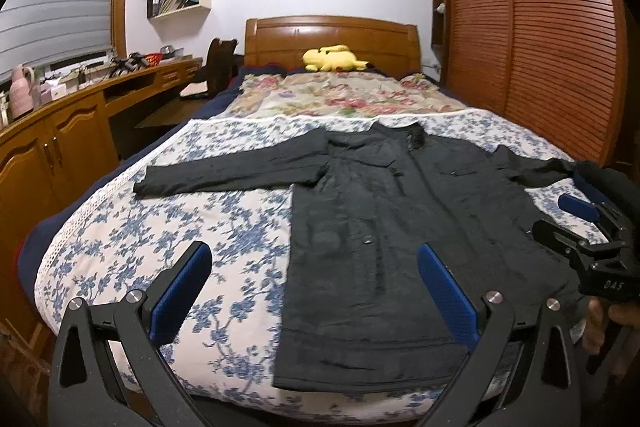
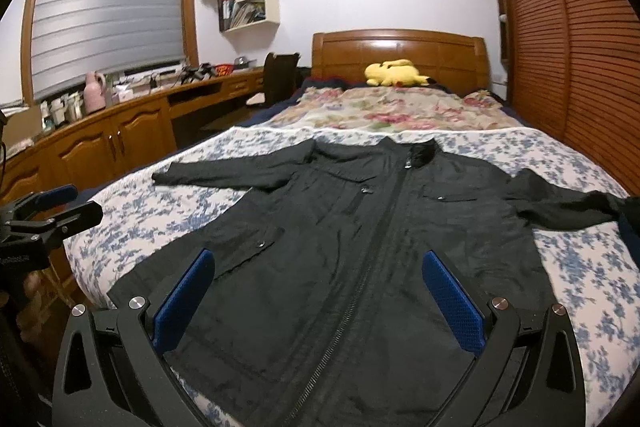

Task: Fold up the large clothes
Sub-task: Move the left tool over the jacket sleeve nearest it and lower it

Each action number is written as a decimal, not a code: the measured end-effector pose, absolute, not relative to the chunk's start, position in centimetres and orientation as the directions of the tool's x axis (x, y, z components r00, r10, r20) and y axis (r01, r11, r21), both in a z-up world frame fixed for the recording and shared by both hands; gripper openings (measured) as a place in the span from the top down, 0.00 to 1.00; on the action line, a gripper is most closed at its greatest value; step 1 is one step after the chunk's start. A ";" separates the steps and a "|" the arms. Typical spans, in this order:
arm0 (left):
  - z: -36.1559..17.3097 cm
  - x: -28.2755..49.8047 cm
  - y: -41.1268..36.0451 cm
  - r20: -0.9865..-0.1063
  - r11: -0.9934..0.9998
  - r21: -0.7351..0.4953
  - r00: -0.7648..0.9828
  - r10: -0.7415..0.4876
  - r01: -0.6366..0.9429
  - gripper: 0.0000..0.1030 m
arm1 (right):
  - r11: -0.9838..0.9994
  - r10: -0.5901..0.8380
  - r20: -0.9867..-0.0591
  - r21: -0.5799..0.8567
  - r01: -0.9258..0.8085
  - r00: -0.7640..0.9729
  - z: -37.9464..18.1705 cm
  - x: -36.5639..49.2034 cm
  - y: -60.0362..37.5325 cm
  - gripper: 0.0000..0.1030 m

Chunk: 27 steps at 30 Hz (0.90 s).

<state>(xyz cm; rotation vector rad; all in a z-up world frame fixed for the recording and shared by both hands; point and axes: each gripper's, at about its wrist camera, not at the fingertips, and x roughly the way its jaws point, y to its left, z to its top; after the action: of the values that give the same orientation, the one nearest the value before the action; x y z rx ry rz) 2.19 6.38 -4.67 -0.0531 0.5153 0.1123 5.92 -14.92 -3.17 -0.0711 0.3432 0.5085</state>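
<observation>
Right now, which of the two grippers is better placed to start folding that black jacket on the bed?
Probably the left gripper: open, it looks toward the jacket's outstretched left sleeve. The right gripper, also open, hangs over the zipper, farther from either sleeve.

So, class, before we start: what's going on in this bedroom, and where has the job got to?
A person holds two grippers over a black jacket spread flat, zipped, on the floral bedspread, sleeves stretched out to either side. The left gripper and the right gripper are both open and hold nothing, hovering near the jacket's hem. No fold is made yet. A yellow plush toy lies by the headboard.
</observation>
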 end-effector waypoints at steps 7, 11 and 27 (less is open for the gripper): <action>-6.8 4.1 9.0 -0.539 0.987 -0.030 0.834 0.115 -0.155 0.00 | 0.846 0.488 -0.377 -0.017 -0.532 0.788 -3.1 9.1 -13.3 0.00; -7.6 5.1 10.6 -0.553 0.985 -0.048 0.825 0.114 -0.168 0.00 | 0.832 0.502 -0.395 -0.023 -0.554 0.770 -3.1 10.3 -12.4 0.00; -8.2 11.5 18.7 -0.591 0.972 -0.081 0.796 0.132 -0.221 0.00 | 0.773 0.544 -0.460 -0.050 -0.632 0.702 -3.1 18.0 -8.3 0.00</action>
<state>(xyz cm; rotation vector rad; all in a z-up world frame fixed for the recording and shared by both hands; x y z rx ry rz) 11.53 18.70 -8.20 -0.1494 0.6230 0.1905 17.99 -8.30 -3.11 -0.2113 0.4428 0.6597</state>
